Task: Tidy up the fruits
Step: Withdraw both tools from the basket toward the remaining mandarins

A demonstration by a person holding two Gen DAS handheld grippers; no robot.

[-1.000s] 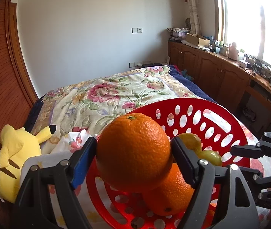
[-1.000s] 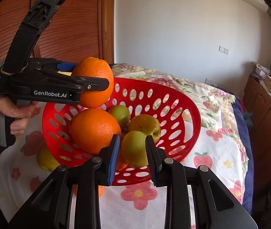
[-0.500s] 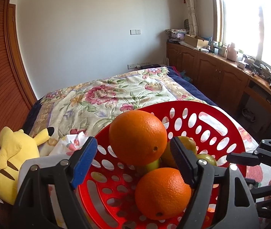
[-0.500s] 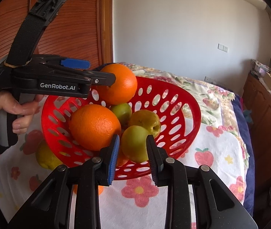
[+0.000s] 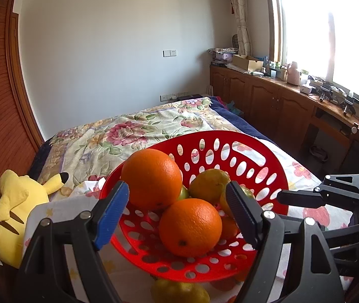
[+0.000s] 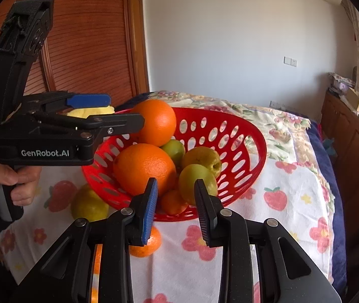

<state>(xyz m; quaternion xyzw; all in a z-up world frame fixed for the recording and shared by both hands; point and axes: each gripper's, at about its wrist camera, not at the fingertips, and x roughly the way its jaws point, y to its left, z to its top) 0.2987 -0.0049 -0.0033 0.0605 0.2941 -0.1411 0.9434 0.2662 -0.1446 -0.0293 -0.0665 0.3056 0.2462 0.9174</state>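
Resting in the red basket [image 5: 267, 156], the orange [image 5: 151, 178] lies at twelve o'clock beyond the left gripper [image 5: 177, 209], its jaws wide and empty; the right gripper [image 6: 175, 207] is nearly closed, holding nothing.

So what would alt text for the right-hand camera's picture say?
A red basket of oranges and green fruit sits on a flowery bedspread. The right gripper grips its near rim while the left gripper, held by a hand, is open beside the top orange.
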